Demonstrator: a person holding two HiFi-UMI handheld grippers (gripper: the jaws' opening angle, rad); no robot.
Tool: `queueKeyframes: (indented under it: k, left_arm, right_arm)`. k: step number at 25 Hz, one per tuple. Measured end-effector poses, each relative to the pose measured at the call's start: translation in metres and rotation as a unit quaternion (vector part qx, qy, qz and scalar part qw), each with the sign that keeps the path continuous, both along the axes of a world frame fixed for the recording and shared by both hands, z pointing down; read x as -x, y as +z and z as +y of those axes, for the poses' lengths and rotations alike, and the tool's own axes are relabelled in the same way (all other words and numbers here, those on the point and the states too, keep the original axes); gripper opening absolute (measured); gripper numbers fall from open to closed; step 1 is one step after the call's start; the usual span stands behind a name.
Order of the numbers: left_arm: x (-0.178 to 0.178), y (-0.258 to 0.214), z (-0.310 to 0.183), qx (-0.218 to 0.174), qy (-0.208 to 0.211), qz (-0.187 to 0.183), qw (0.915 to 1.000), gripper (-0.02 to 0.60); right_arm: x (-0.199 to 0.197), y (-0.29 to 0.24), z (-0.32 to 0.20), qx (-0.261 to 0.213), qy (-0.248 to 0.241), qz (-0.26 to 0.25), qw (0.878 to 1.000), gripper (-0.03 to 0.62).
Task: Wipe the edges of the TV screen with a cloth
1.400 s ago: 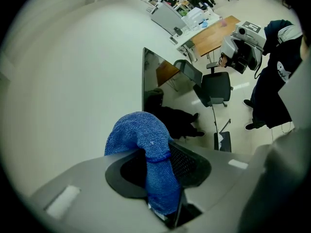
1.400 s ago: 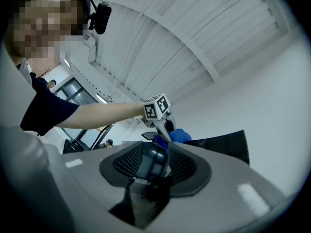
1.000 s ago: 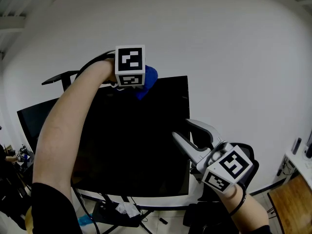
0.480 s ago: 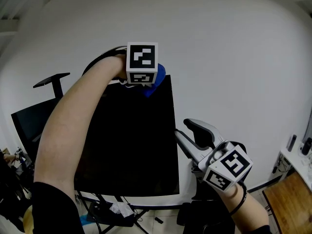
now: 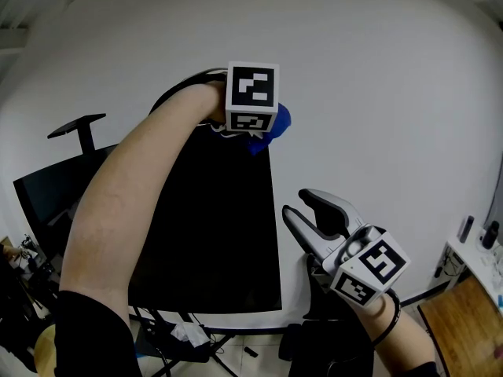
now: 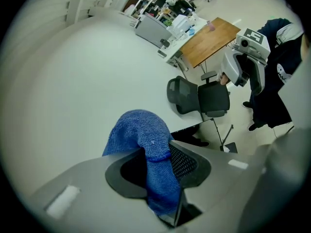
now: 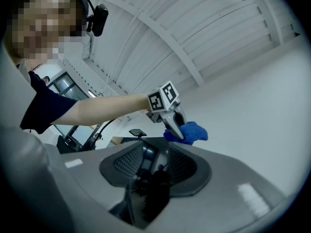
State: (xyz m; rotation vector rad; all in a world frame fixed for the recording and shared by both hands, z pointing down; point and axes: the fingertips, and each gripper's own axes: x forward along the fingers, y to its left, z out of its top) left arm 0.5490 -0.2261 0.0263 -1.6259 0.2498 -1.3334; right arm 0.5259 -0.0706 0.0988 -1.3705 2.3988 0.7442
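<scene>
Blue cloth [image 6: 141, 130] clamped between left gripper [image 6: 155, 161] fingers [image 6: 187, 163] at TV [image 5: 212, 234] top corner.

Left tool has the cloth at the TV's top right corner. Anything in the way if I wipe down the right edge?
Yes. The right tool is clamped on the TV screen's right edge partway down, below the cloth held in the left tool. The stretch of edge between them looks bare.

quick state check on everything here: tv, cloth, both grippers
black flat TV screen: upright, dark
blue terry cloth: bunched, at the TV's top right corner
left gripper: shut on the cloth
right gripper: shut on the TV's right edge
</scene>
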Motion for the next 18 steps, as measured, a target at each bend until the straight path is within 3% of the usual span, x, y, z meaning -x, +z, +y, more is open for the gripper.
queueKeyframes:
  k: [3,6,9,13,18]
  left_arm:
    - [-0.011,0.011,0.012,0.026,0.027,0.01,0.9992,0.109]
    - [-0.025,0.013,0.026,0.045,0.069,0.051,0.9953,0.109]
    - [-0.044,0.015,0.056,0.084,0.137,0.129,0.9785,0.109]
    - [-0.035,0.021,0.08,0.142,0.207,0.268,0.9302,0.11]
    - [0.012,0.042,0.08,0.167,0.203,0.442,0.8576,0.109]
  right_arm:
    - [-0.006,-0.001,0.003,0.001,0.007,-0.003,1.0,0.169]
    - [-0.011,-0.001,0.008,-0.002,0.012,-0.004,1.0,0.169]
    - [-0.025,0.001,0.016,-0.008,0.013,-0.01,1.0,0.169]
    - [-0.03,0.004,0.015,-0.01,0.008,-0.022,1.0,0.169]
    - [-0.025,0.013,0.005,-0.007,0.004,-0.032,0.999,0.169]
